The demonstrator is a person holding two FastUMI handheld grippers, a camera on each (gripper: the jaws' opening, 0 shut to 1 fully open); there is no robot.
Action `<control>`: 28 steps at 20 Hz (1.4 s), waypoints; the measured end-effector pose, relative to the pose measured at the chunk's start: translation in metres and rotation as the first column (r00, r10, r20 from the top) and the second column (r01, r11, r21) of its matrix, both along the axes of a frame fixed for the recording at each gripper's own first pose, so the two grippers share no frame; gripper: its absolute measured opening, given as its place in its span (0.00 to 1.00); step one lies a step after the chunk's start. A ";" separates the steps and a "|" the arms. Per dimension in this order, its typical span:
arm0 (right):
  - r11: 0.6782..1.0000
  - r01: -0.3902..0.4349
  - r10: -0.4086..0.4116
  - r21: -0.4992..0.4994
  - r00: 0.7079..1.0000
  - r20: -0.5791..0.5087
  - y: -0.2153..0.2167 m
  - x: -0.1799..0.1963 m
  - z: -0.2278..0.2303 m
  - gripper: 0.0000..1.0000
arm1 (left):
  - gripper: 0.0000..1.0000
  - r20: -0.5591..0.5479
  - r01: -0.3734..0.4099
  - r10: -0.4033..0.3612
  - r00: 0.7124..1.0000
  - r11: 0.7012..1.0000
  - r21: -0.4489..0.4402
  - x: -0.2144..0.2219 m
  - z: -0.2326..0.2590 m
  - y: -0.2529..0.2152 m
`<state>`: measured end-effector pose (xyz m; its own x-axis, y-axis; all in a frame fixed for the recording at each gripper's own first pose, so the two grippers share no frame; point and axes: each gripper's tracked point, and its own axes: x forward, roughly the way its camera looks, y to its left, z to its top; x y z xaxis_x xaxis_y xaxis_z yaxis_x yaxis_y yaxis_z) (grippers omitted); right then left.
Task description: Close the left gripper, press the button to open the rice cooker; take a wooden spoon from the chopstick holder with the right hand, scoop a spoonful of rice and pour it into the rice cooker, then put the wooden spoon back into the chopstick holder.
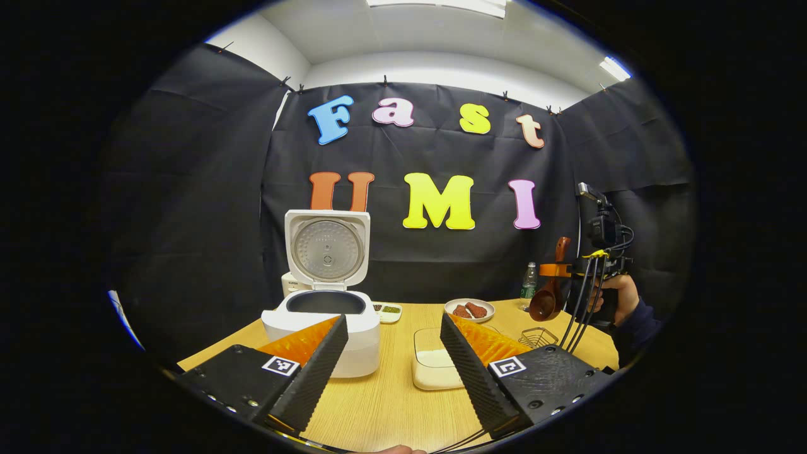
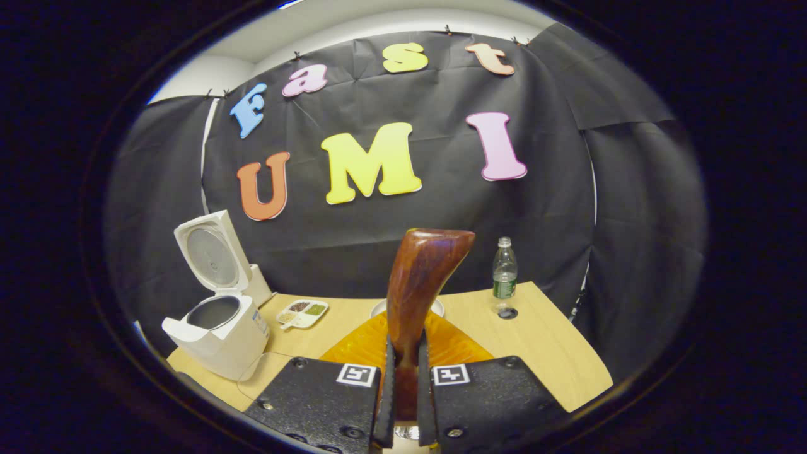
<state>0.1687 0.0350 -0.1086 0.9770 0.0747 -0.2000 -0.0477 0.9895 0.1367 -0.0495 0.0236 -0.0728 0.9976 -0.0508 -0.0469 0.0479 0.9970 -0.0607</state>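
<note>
One smooth, curved wooden spoon (image 2: 421,284), clamped.

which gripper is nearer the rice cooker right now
Left. The left gripper hangs open just in front of the open rice cooker. The right gripper, shut on the wooden spoon, sits off toward the table's far side, by the wire chopstick holder.

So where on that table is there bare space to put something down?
Bare wood lies on the table between the rice cooker and the rice container, and right of the water bottle. The back row by the snack plate and wire holder looks crowded.
</note>
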 end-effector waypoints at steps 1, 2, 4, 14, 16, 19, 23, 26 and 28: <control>1.000 0.006 -0.006 -0.003 1.000 -0.005 -0.002 0.000 -0.007 0.20 | 0.94 -0.003 -0.001 0.001 1.000 1.000 -0.003 0.001 -0.002 0.001; 1.000 0.013 -0.013 -0.006 1.000 -0.010 -0.005 0.000 -0.014 0.20 | 0.94 -0.007 -0.002 0.002 1.000 1.000 -0.007 0.001 -0.004 0.001; 1.000 0.017 -0.016 0.004 0.999 -0.040 -0.007 -0.002 -0.032 0.21 | 0.94 -0.014 -0.002 0.002 1.000 1.000 -0.018 0.005 -0.006 0.002; 0.992 0.126 -0.125 -0.005 0.992 0.030 -0.041 -0.019 -0.037 0.76 | 0.94 -0.029 -0.010 0.009 1.000 1.000 -0.011 0.020 -0.006 0.007; 0.990 0.135 -0.134 -0.026 0.989 0.066 -0.042 -0.032 -0.025 0.92 | 0.94 -0.033 -0.012 0.012 0.999 1.000 -0.014 0.025 -0.004 0.011; 0.989 0.136 -0.131 -0.049 0.986 0.103 -0.043 -0.052 -0.007 1.00 | 0.94 -0.021 -0.020 0.020 1.000 1.000 -0.005 0.036 0.007 0.018; 0.990 0.118 -0.107 -0.081 0.986 0.128 -0.034 -0.082 0.000 1.00 | 0.94 0.005 -0.014 0.014 1.000 1.000 -0.010 0.054 0.030 0.023; 0.988 0.104 -0.088 -0.112 0.986 0.139 -0.025 -0.102 0.006 1.00 | 0.94 0.024 0.006 -0.006 1.000 1.000 -0.020 0.071 0.055 0.024; 0.990 0.094 -0.077 -0.106 0.986 0.149 -0.021 -0.114 0.009 0.99 | 0.94 0.037 0.018 -0.017 0.999 1.000 -0.019 0.087 0.074 0.028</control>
<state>0.0550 0.0140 -0.1000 0.9980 -0.0252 -0.0587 0.0266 0.9994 0.0222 0.0372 0.0514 0.0015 0.9976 -0.0685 -0.0094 0.0676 0.9947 -0.0778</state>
